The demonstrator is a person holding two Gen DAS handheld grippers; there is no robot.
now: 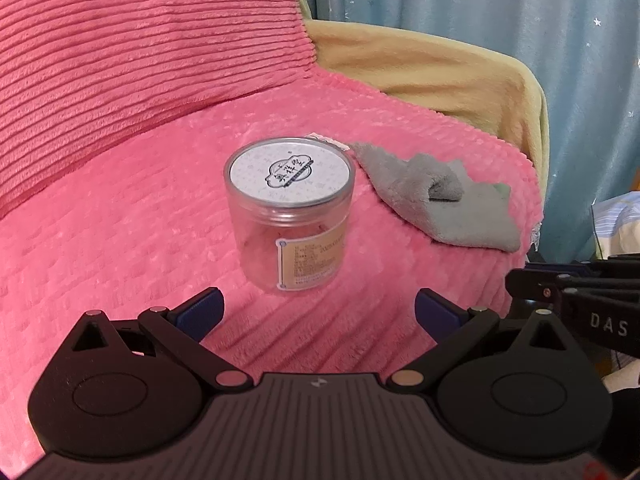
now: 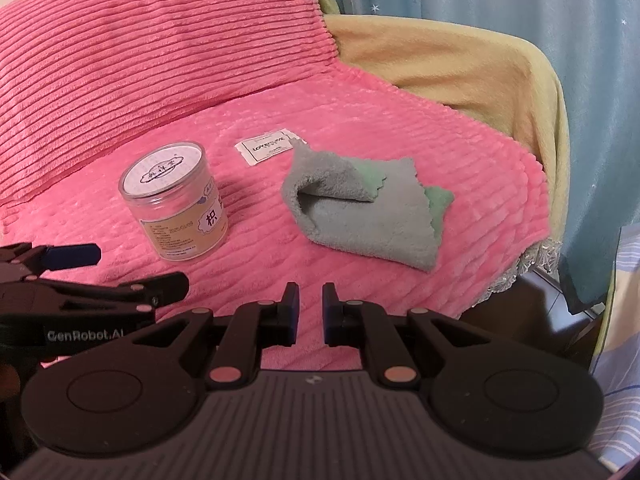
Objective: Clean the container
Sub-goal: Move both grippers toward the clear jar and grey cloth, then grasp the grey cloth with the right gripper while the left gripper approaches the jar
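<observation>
A clear plastic jar (image 1: 290,216) with a white printed lid and a beige label stands upright on the pink blanket (image 1: 120,240). My left gripper (image 1: 320,312) is open just in front of the jar, nothing between its blue pads. To the jar's right lies a folded grey cloth (image 1: 436,196) with a green underside. In the right wrist view the jar (image 2: 176,204) is at the left and the cloth (image 2: 360,216) straight ahead. My right gripper (image 2: 311,312) hangs short of the cloth, its fingers nearly together and empty. The left gripper (image 2: 140,268) shows at the left edge.
A pink ribbed cushion (image 2: 140,48) rises behind the jar. A white printed tag (image 2: 268,148) lies on the pink blanket between jar and cloth. A yellow blanket (image 2: 460,64) covers the armrest at the right, with a blue curtain (image 2: 520,0) beyond. The blanket's edge drops off at the right.
</observation>
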